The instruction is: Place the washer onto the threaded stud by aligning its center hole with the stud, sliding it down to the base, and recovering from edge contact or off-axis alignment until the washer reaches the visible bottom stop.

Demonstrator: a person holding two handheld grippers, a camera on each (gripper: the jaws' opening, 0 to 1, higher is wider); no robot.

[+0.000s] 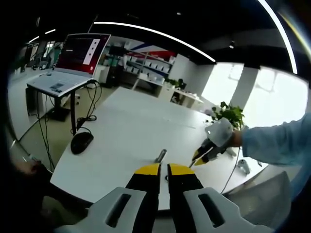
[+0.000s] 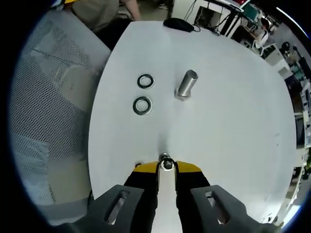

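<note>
Your right claw [image 2: 166, 165] has its yellow-tipped jaws drawn close together, pinching a washer [image 2: 166, 163] edge-on between the tips, just above the white tabletop [image 2: 233, 121]. Straight ahead of that claw, a little to the right of its line, the threaded stud [image 2: 186, 84] stands on the tabletop, leaning slightly in the right gripper view; its base is bare, and the held washer is well short of it. Two more washers lie flat ahead and to the left of the claw: the nearer one [image 2: 142, 105] and, just beyond it, a darker one [image 2: 145, 81], both left of the stud and apart from it. Past the stud, at the far edge of the tabletop, sits a black mouse [image 2: 181, 24]. A mesh chair [image 2: 53, 97] stands off the tabletop's left edge.

Your left claw [image 1: 164, 170] has its jaws nearly together, a thin gap between the tips, and nothing held. Just ahead of it, in the left gripper view, the stud [image 1: 160, 156] rises from the tabletop [image 1: 131, 131], and your right claw [image 1: 200, 158] comes in to the right of it, carried by a hand in a light blue sleeve [image 1: 277, 143]. Ahead and to the left lies the mouse [image 1: 81, 142], and farther off an open laptop [image 1: 73, 60] on a stand.
</note>
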